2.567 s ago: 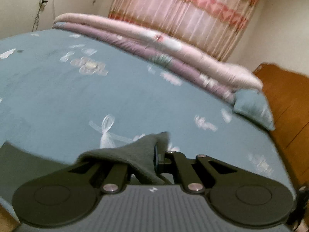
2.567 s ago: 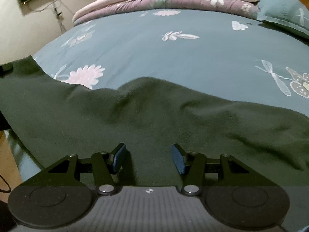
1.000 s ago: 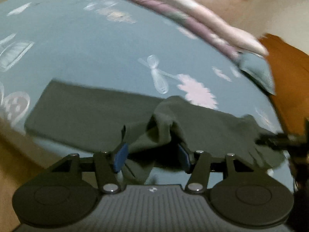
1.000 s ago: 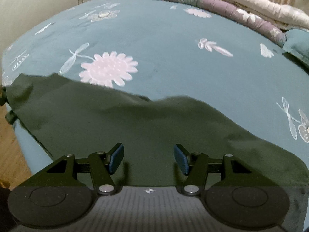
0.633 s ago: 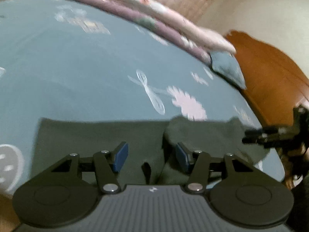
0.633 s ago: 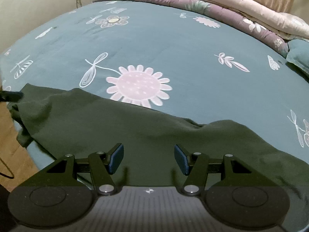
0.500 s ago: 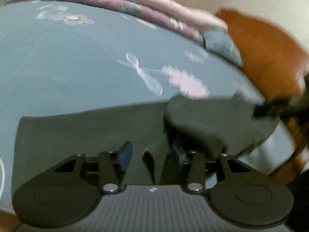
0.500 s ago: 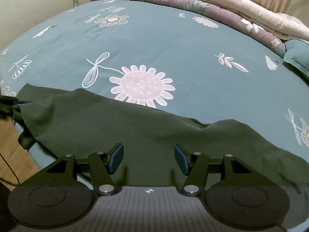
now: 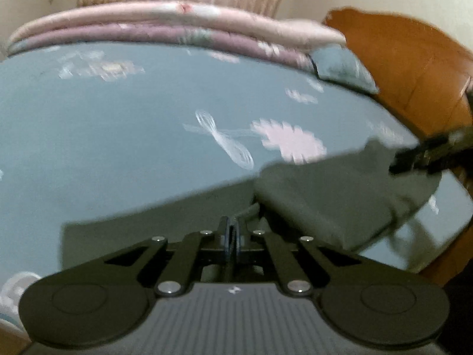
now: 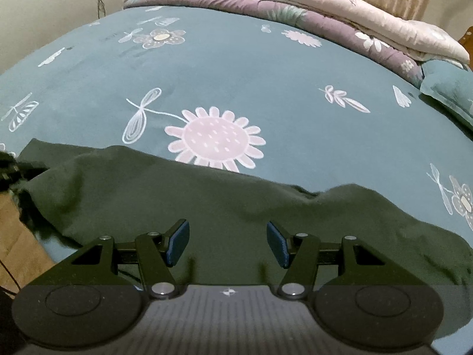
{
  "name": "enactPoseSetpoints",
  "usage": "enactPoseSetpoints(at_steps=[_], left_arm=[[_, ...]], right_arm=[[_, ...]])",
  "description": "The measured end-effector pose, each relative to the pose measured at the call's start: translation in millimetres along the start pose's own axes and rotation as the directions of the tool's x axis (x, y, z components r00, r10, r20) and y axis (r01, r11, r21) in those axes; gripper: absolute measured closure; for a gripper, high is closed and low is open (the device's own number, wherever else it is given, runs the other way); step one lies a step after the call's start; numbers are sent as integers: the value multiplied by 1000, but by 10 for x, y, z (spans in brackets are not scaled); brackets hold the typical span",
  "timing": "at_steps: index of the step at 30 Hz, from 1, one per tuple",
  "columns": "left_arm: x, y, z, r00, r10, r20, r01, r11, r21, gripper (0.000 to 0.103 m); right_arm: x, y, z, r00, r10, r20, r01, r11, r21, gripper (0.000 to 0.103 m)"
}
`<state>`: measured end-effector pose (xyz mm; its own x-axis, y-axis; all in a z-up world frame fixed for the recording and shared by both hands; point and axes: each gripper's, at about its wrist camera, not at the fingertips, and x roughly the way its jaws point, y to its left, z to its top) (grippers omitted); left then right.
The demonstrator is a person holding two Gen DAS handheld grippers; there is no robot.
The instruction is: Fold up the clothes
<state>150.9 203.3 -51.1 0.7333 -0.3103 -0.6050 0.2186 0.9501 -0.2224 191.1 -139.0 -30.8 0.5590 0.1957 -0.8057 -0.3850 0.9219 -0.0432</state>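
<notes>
A dark green garment [image 10: 207, 204] lies spread along the near edge of a teal flowered bedsheet [image 10: 236, 68]. In the left wrist view the garment [image 9: 325, 195] has one part folded over itself on the right. My left gripper [image 9: 232, 232] is shut, with a ridge of the green cloth pinched between its pads. My right gripper [image 10: 227, 242] hovers low over the garment, open, with nothing between its blue pads [image 10: 177, 242]. The right gripper [image 9: 397, 167] also shows in the left wrist view, over the garment's far right end. The left gripper [image 10: 20, 167] appears at the garment's left end.
Folded pink and purple quilts [image 10: 325, 14] are stacked along the far side of the bed. A teal pillow [image 10: 449, 94] lies at the right. A wooden headboard [image 9: 414, 68] rises at the right. The bed's edge and wooden floor [image 10: 17, 236] lie to the left.
My left gripper let go of the cloth it held, swung over the garment, and has now closed on a ridge of it. The right gripper stayed open and shifted slightly.
</notes>
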Motion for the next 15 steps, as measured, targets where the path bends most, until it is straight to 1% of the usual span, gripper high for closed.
enactPoseSetpoints(at_steps=[3,5,6,7,9,10,11,13,15], left_arm=[[-121,175,124,998,61,19,-61,998,-4,102],[-135,318,164,995,100,5,-100,995,-25,102],[-116,396,176,993,114,-15,-114,993,-41,101],[-99,473,176,990,142,-28,-143,987,-72,98],[-103,615,152,987,160,-35,-163,976,-142,97],[-125,657,135,984,175,-27,-177,970,-169,93],[-155,688,116,981,195,-16,-194,962,-194,87],[-205,735,71,976,218,-3,-212,945,-249,80],[-252,792,10,974,228,-8,-219,921,-322,78]], right_arm=[[37,26,37,1000,5,1,-5,1000,-5,40],[64,37,59,1000,11,0,-11,1000,-5,40],[77,42,68,1000,14,0,-14,1000,-5,40],[85,43,73,1000,14,-1,-14,1000,-5,40],[100,45,81,1000,15,-3,-15,1000,-6,40],[108,47,85,1000,16,-4,-16,1000,-6,40],[115,48,89,1000,16,-5,-17,1000,-6,40],[131,50,95,1000,18,-7,-18,1000,-6,40],[146,45,87,1000,19,-15,-19,1000,-3,40]])
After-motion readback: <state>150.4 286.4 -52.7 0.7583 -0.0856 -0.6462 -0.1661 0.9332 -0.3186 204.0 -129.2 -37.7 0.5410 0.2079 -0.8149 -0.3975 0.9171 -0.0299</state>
